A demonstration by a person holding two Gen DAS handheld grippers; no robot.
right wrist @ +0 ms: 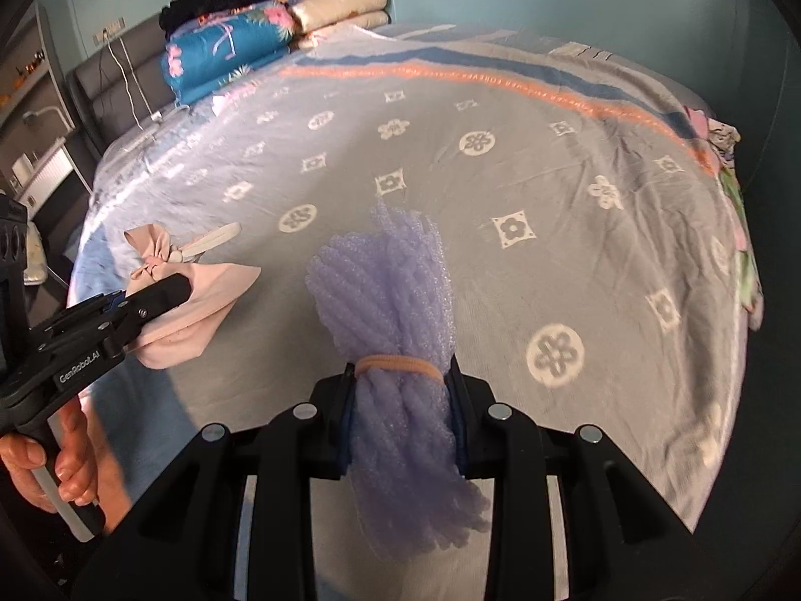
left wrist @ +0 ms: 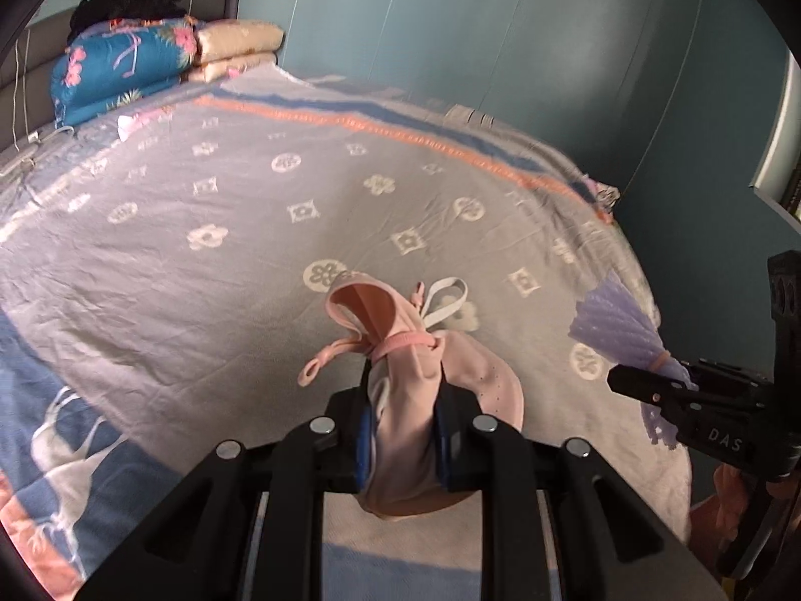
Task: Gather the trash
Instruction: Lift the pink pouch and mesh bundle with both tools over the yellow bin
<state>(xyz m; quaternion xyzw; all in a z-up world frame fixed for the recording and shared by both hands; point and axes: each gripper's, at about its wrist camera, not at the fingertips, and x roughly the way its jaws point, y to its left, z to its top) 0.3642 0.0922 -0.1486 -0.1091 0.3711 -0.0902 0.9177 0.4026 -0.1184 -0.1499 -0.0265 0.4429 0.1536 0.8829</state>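
Two pieces of trash are in hand above the bed (left wrist: 250, 230), one per gripper. The left gripper (left wrist: 405, 430) has its fingers (left wrist: 453, 445) pinching a pink cloth bundle (left wrist: 425, 385), tied near its top with a pink band and carrying a white strap, held just over the near edge of the bed. The right gripper (right wrist: 403, 420) has its fingers (right wrist: 458, 425) pinching a purple foam bundle (right wrist: 390, 290), bound by one orange elastic band (right wrist: 400, 365), also just over the near edge of the bed and to the right of the pink one.

Both look light and soft. The cloth should sag and may slip through a loose pinch, so the tied neck seems the safest place to hold. The foam looks springy and compressible; taking it at the band, where the strands are gathered, should keep them from splaying out or sliding free.

Counted: one pink bundle, one purple bundle, two grippers. At the head of the bed sit folded quilts (right wrist: 225, 55), one blue floral and two cream, with dark clothing on top.
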